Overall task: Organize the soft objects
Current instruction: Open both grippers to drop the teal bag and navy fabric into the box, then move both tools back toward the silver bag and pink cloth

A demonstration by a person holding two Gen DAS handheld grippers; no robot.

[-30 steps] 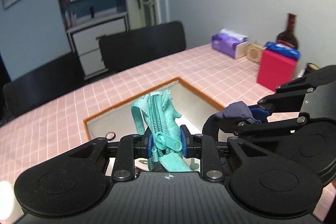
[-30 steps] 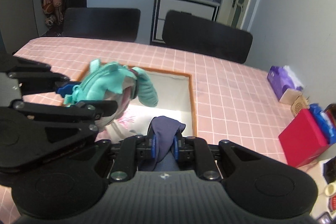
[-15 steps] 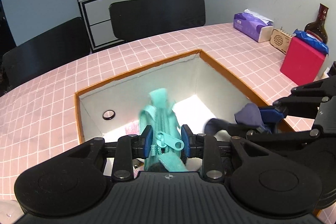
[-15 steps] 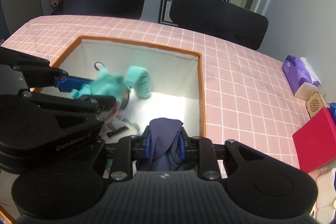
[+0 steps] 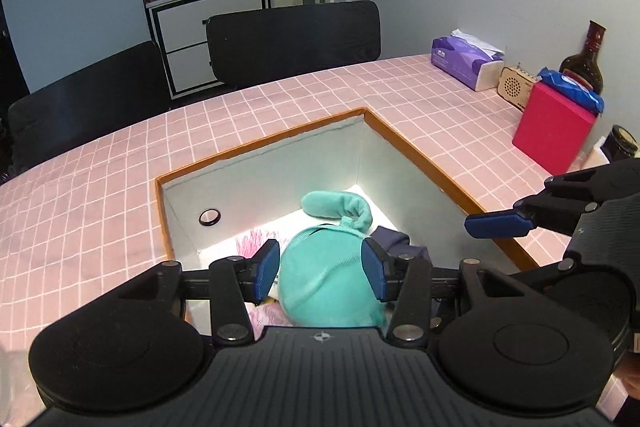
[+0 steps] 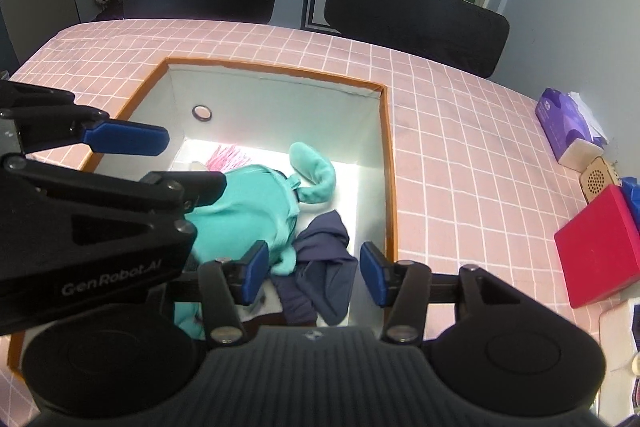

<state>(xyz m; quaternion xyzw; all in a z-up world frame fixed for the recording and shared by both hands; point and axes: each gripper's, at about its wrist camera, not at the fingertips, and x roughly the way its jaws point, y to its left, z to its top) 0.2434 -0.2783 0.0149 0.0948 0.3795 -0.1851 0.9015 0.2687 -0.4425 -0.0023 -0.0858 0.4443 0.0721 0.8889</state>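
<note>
A white box with an orange rim (image 5: 400, 143) (image 6: 388, 167) is sunk into the pink checked table. Inside it lies a teal zip pouch (image 5: 324, 287) (image 6: 248, 203) with a stuffed tail curling to the back. A dark navy cloth (image 6: 320, 267) (image 5: 394, 239) lies crumpled beside it on the right. My left gripper (image 5: 320, 275) (image 6: 196, 163) hovers over the pouch with its jaws opening; the pads stand apart from the fabric. Over the navy cloth, my right gripper (image 6: 314, 277) has its jaws opening too, and the cloth lies loose below them. One of its blue fingers (image 5: 496, 225) shows in the left wrist view.
A white item with pink print (image 6: 230, 151) lies under the pouch. The box's left wall has a ring hole (image 5: 209, 217). At the table's right stand a purple tissue pack (image 5: 466, 63), a wooden speaker (image 5: 516, 91), a red box (image 5: 554, 127) and a dark bottle (image 5: 582, 67). Black chairs (image 5: 292, 39) line the far side.
Both grippers tipped down over the box and opened. The teal pouch and the navy cloth left the jaws and now lie on the box floor.
</note>
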